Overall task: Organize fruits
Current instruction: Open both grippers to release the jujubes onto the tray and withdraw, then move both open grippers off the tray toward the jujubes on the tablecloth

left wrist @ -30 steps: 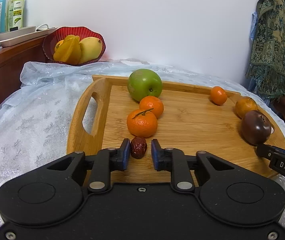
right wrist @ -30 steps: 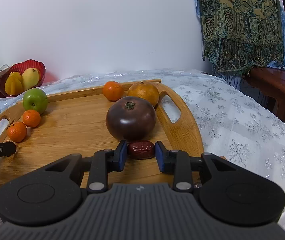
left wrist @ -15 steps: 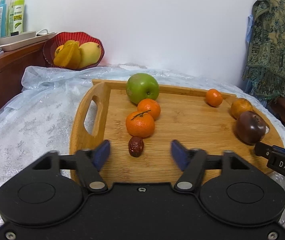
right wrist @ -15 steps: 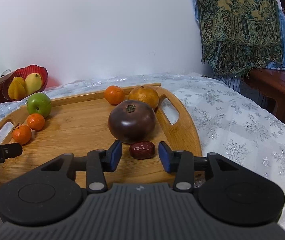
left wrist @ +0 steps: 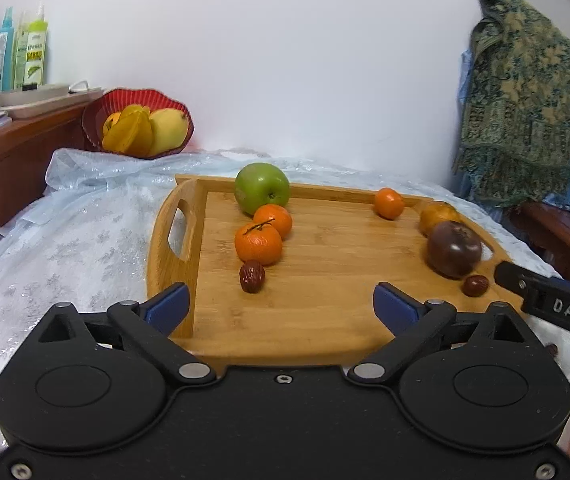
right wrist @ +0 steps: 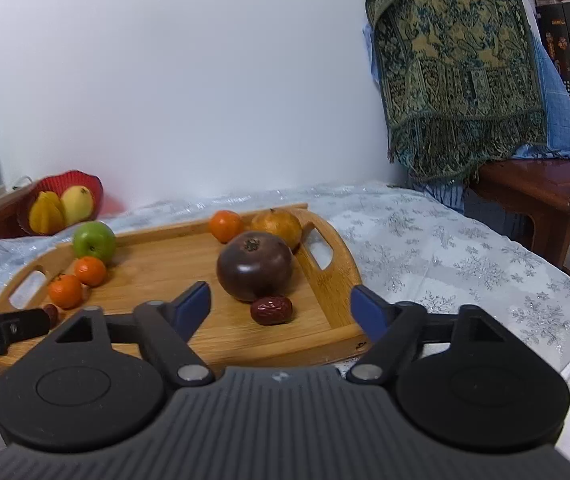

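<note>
So both my grippers, left (left wrist: 281,306) and right (right wrist: 279,306), have just been opening, empty; each date (left wrist: 252,276) (right wrist: 271,310) probably ends its own fruit row on the tray (left wrist: 325,320).

Snowflake-patterned cloth (right wrist: 437,248) over table, wooden tray (left wrist: 325,320) on it — flat

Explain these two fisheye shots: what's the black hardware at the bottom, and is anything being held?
No robot here: a person carries hand-held tongs in each hand, with a camera on each looking along its fingers. One picture looks past the left tongs, the other past the right tongs. Both have just been opening and now stand open, holding nothing. Each has a small wrinkled dark-red date lying free ahead of it on the oval bamboo tray: one by the stemmed orange tangerine, one beside the big dark purple-brown round fruit.
</note>
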Motion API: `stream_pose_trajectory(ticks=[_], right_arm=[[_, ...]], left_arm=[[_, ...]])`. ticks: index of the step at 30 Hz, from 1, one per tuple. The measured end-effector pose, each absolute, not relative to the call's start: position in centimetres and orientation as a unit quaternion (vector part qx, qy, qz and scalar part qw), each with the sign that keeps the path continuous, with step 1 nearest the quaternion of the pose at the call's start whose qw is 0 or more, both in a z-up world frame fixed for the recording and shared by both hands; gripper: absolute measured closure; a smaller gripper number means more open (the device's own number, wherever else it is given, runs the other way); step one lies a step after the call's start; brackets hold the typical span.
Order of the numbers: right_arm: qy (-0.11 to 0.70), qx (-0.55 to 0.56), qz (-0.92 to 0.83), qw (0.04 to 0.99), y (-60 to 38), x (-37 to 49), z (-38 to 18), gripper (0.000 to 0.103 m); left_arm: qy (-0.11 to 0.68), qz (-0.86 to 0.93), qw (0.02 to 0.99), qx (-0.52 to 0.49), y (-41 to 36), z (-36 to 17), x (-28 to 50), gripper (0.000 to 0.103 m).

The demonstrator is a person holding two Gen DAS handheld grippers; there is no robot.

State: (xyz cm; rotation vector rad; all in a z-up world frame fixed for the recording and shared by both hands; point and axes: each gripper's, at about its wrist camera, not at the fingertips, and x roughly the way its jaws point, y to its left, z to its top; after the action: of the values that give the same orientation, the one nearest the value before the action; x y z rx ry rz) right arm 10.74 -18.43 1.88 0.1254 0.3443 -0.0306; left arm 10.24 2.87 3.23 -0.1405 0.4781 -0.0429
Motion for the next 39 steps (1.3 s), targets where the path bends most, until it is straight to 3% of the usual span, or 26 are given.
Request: stream_pose_trajectory(ticks=[8,25,32,39], right_arm=[[0.134,0.03,0.0,0.991,-18.2,8.3,2.2,0.003],[0.141,-0.035,-0.014,0.989,-19.0,4.5,0.6,0.0],[0.191,-0.031,-0.057,0.98,-20.4,5.0,-0.7,0.0],[0.208,0.009,-0.056,0.977,-21.4,5.4,-1.3,0.002]], left_arm=[[0.184,-0.023,0.981,-0.051,2.7,3.1,5.6,0.001],[0.181,0.037,0.982,-0.04,4.0,2.0,-0.2,0.001],[0.2,0.042,0.978,-0.041,4.6,1.1,-0.7,0.021],[0.216,0.056,0.974,-0.049,5.1,0.5,-0.5,0.034]])
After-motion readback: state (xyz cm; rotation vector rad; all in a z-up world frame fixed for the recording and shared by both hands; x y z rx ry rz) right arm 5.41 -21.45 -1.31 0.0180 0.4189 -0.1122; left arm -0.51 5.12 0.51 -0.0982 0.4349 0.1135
